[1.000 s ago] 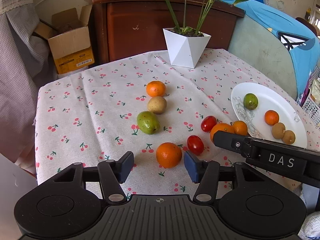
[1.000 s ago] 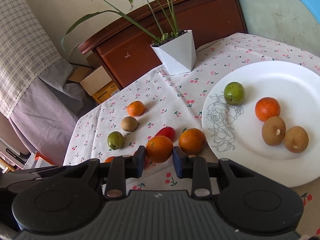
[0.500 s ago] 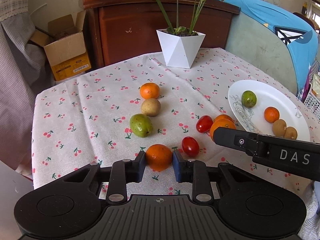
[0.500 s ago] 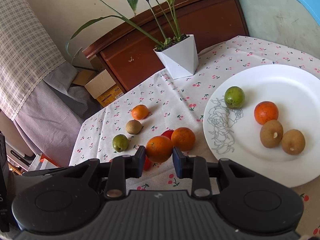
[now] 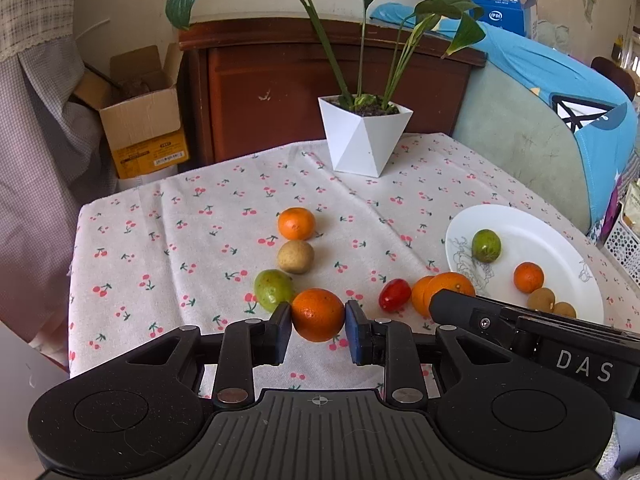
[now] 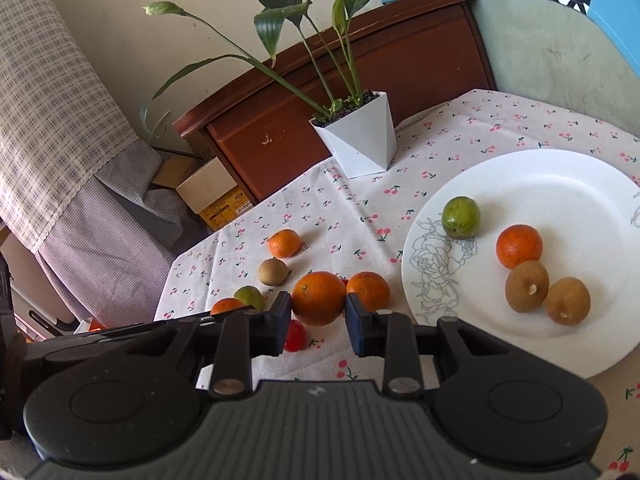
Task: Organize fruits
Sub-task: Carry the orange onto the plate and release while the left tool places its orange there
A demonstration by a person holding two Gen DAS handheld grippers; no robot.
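My left tongs are now gripping an orange they were only straddling a second ago, right tongs still clamping another orange, both heading for the plate.

Round white plate: glazed ceramic, glossy, smooth, with a grey line-drawn rose. Cream cloth with red cherry print over the desk: woven, matt, creased. Angular white plant pot: smooth, hard, faintly sheened. Dark red-brown wooden cabinet: polished, scuffed. Open brown cardboard box: matt paper board. Black left tongs: matt plastic, ribbed body, metal rivets, blue pads. Orange held in the left tongs: pitted, slightly shiny peel. Small red tomato: glossy skin.
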